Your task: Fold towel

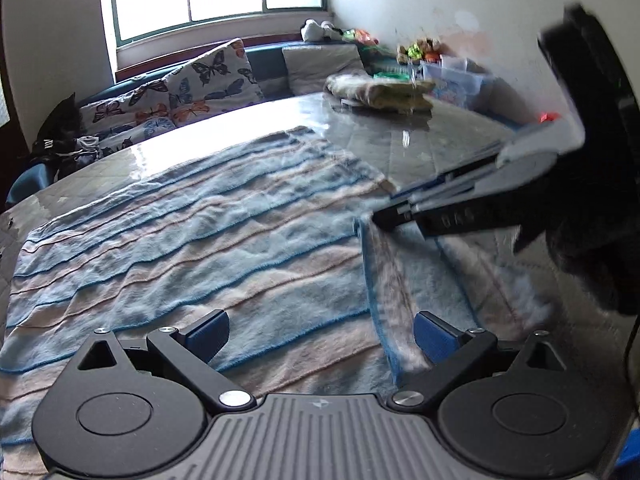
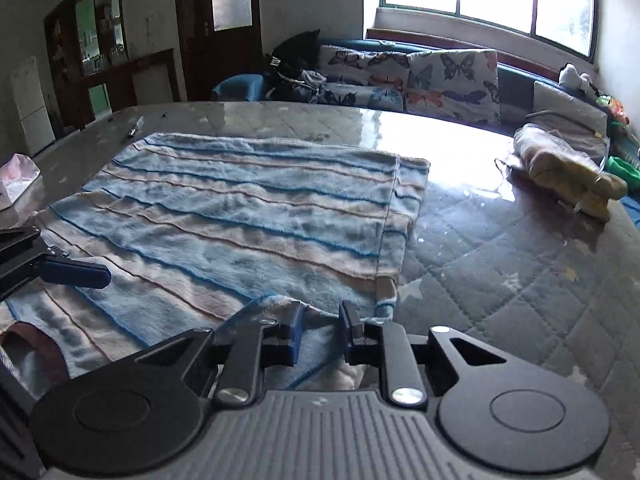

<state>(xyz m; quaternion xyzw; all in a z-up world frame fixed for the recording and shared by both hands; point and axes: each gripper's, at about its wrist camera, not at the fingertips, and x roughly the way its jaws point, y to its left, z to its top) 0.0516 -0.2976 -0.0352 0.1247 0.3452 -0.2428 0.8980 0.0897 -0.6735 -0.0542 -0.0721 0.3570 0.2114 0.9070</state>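
Observation:
A blue and beige striped towel lies spread on the glass-topped table. My left gripper hovers low over its near part with the jaws wide apart and nothing between them. A raised fold edge of the towel runs beside its right finger. My right gripper reaches in from the right to the tip of that fold. In the right wrist view the right gripper stands over the towel's near corner. Its jaws are a narrow gap apart, with cloth showing under the gap. The left gripper's finger shows at the left.
A yellowish bundle in clear plastic lies on the table at the far right. A small white pack sits at the left edge. Butterfly-print cushions line a bench under the window. Toys and a storage box stand by the wall.

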